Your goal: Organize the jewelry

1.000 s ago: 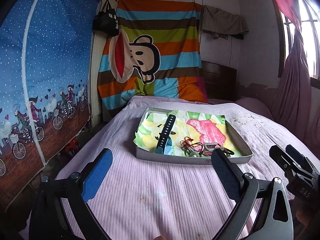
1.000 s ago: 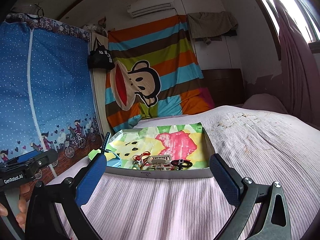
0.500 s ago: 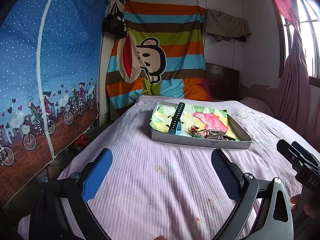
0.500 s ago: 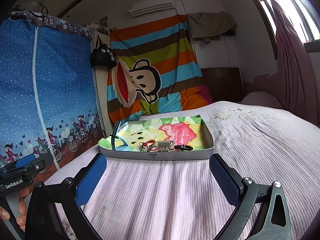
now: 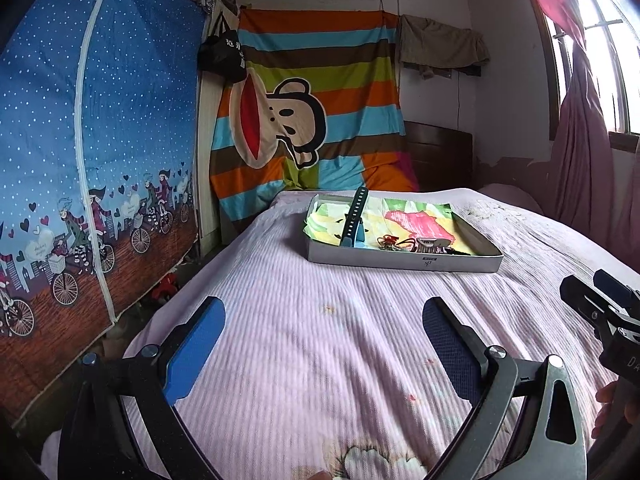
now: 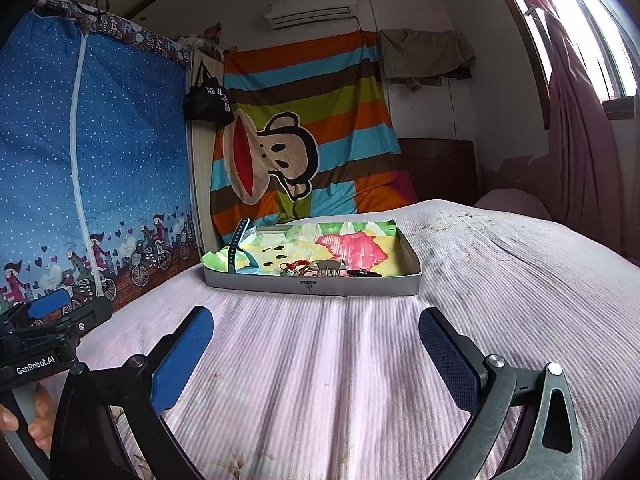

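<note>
A shallow grey box [image 5: 404, 261] lined with colourful paper sits on the pink bed; it also shows in the right wrist view [image 6: 312, 286]. Inside lie a dark watch strap [image 5: 352, 216] leaning on the left wall, a red cord bracelet [image 5: 390, 240], a hair claw clip [image 5: 430, 245] and a black hair tie [image 6: 362, 273]. The strap [image 6: 237, 242] and clip [image 6: 330, 267] show from the right too. My left gripper [image 5: 322, 338] is open and empty, well short of the box. My right gripper [image 6: 314, 340] is open and empty, also short of it.
The pink ribbed bedspread [image 5: 320, 320] fills the foreground. A blue fabric wardrobe [image 5: 80, 160] stands along the left. A striped monkey blanket [image 5: 304, 120] hangs behind the bed. A pink curtain and window [image 5: 580, 140] are on the right.
Both grippers have pulled back from the box, which now looks smaller and farther away. Both stay open and empty.
</note>
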### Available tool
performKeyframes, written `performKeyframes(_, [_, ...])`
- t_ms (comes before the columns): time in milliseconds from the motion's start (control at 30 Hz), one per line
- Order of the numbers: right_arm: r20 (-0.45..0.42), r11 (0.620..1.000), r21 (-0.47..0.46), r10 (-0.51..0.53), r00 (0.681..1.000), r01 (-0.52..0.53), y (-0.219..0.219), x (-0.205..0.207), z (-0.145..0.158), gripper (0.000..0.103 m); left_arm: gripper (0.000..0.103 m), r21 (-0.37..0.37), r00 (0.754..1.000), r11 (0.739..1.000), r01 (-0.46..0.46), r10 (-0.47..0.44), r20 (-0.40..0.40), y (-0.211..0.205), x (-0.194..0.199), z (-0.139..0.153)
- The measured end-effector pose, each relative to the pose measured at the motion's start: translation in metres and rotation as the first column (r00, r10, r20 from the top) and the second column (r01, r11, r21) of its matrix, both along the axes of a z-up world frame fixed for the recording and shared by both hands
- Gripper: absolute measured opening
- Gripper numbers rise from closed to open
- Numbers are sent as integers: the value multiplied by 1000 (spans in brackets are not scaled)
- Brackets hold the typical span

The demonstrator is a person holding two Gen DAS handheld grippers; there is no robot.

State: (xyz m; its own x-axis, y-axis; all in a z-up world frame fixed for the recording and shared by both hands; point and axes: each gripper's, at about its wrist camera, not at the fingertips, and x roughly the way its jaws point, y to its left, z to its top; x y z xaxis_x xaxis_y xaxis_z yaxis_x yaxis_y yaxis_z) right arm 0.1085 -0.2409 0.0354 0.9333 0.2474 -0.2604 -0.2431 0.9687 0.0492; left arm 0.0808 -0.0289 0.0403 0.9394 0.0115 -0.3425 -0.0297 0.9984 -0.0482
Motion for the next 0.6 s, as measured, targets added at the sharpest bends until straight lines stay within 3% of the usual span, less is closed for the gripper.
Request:
performKeyframes(333, [12, 999, 5, -37, 999, 37, -2, -16, -4, 103, 97, 47, 1000, 999, -3, 2, 14, 4, -16, -9])
performKeyframes(600, [-2, 999, 3, -48, 999, 48, -4, -20, -7, 103, 97, 9, 1000, 1000, 8, -8, 9, 9, -23, -12])
